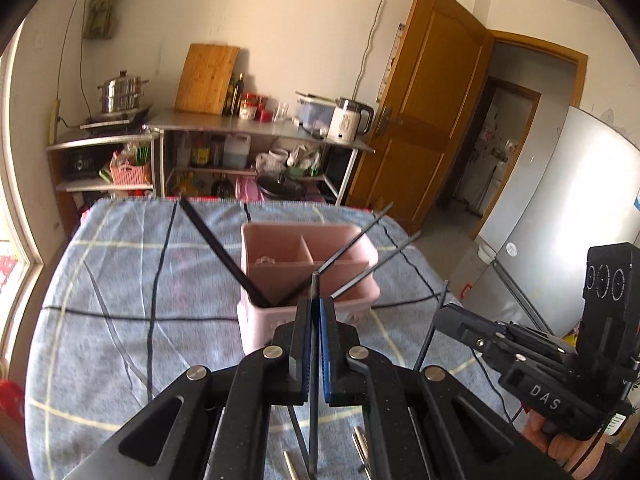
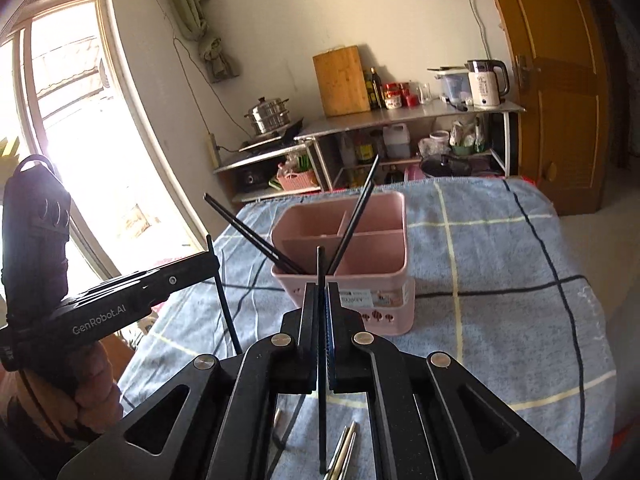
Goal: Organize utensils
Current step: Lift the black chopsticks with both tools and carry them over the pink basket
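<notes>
The left tongs (image 1: 315, 308) are clenching a single black chopstick (image 1: 314, 380), which is standing nearly upright between the pads, its tip poking above them and its lower end hanging over the desk (image 1: 120, 320). The right tongs (image 2: 323, 292) are likewise gripping a second black chopstick (image 2: 321, 360) upright, with its foot dangling just above two steel utensil handles (image 2: 342, 452) lying on the cloth near the desk's front edge.

Just beyond both tongs is sitting the pink divided utensil holder (image 2: 384, 256), near the middle of the desk. Black chopsticks (image 1: 216, 240) are already leaning out of its near compartment, fanning left and right past its rim; the far compartments are looking open.

The blue checked cloth is lying bare to either side of the holder, out to the desk's edges. Behind the far edge a metal shelf rack (image 1: 256, 132) is standing well apart.
</notes>
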Motion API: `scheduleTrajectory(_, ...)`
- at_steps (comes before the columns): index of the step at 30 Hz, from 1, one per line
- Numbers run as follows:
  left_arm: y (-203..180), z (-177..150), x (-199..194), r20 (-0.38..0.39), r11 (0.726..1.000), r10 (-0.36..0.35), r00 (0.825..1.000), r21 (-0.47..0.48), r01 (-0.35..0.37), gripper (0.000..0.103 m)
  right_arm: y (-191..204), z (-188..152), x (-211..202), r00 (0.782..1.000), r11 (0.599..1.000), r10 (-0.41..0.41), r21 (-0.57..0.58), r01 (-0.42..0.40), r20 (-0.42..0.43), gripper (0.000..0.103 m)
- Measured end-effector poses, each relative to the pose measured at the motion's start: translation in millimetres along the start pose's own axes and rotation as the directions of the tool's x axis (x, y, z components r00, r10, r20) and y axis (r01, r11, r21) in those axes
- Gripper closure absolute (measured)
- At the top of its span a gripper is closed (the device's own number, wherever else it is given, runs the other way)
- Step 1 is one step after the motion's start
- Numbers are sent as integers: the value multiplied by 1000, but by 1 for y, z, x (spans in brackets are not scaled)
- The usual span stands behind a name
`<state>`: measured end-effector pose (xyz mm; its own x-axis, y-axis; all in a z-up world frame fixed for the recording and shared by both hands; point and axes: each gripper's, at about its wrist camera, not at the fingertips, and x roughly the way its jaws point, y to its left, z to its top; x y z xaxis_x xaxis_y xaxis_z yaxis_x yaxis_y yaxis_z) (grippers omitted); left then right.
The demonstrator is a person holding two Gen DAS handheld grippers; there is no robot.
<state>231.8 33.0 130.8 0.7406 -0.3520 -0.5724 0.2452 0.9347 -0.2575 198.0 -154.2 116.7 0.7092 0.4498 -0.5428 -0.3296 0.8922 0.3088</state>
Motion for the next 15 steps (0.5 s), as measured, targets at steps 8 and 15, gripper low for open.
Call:
scheduleTrajectory(8, -2, 7, -14, 41, 1000, -4, 999, 10, 4, 100, -3, 12, -12, 998, 1000, -18, -9, 19, 62, 103)
scheduleTrajectory(15, 10, -2, 2, -2, 1000, 5, 1000, -20, -5, 103, -7, -7, -3, 1000, 1000, 6, 14, -6, 2, 103)
